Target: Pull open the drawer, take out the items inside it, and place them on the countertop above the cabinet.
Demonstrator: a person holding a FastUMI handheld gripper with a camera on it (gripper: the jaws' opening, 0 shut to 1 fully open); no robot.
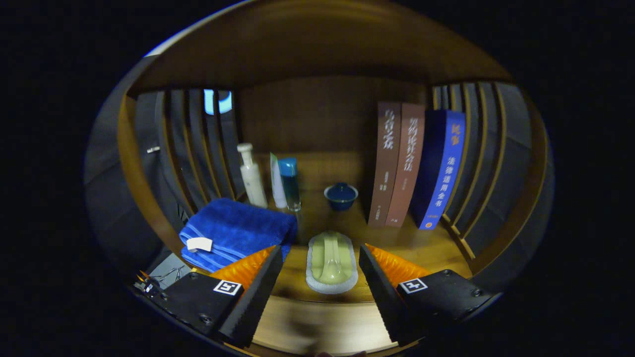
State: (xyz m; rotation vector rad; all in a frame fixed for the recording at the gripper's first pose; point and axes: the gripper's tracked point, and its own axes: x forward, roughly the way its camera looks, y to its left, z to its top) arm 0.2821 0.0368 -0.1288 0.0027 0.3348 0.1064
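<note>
Hand-held gripper [320, 277] spread wide w/ pale green item [331, 262] between fingers, on countertop [436, 248]

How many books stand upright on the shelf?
3, side by side beyond the open tool, right of the small blue lidded bowl: a brown book, a second brown book touching it, then a blue book. No others seem hidden.

Home-style staged nook, wooden shelf [317, 173] with slatted sides, three upright books [414, 168], folded blue towel [238, 230], lotion bottles [253, 176], lidded blue cup [341, 195], pale soap dish [331, 260], dim warm light
</note>
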